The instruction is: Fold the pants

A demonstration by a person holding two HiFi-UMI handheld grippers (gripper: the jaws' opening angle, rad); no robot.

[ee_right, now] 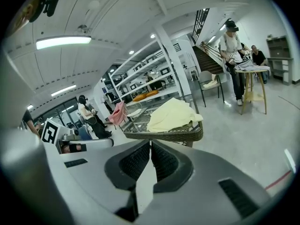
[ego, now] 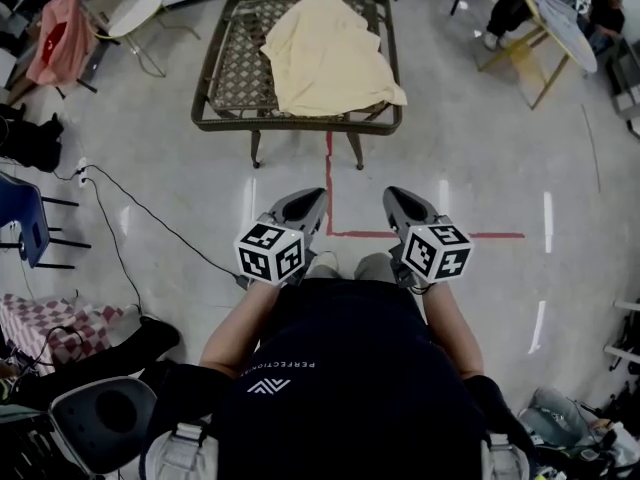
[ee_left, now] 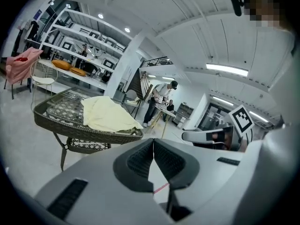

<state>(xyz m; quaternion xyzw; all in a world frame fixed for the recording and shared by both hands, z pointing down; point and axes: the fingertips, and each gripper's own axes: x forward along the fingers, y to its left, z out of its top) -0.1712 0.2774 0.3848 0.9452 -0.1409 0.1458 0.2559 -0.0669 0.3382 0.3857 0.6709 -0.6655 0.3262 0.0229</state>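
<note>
Pale yellow pants (ego: 328, 56) lie crumpled on the right part of a low wicker table (ego: 226, 68) ahead of me; they also show in the left gripper view (ee_left: 108, 114) and the right gripper view (ee_right: 173, 114). My left gripper (ego: 314, 198) and right gripper (ego: 393, 196) hang side by side over the floor, well short of the table. Both are shut with nothing between the jaws, pads meeting at the tips (ee_left: 153, 141) (ee_right: 150, 143).
Red tape lines (ego: 330, 183) mark the floor in front of the table. A chair with a pink cloth (ego: 58, 36) stands far left, cables (ego: 130, 218) run across the floor at left. A wooden table (ego: 555, 38) with people stands at the far right.
</note>
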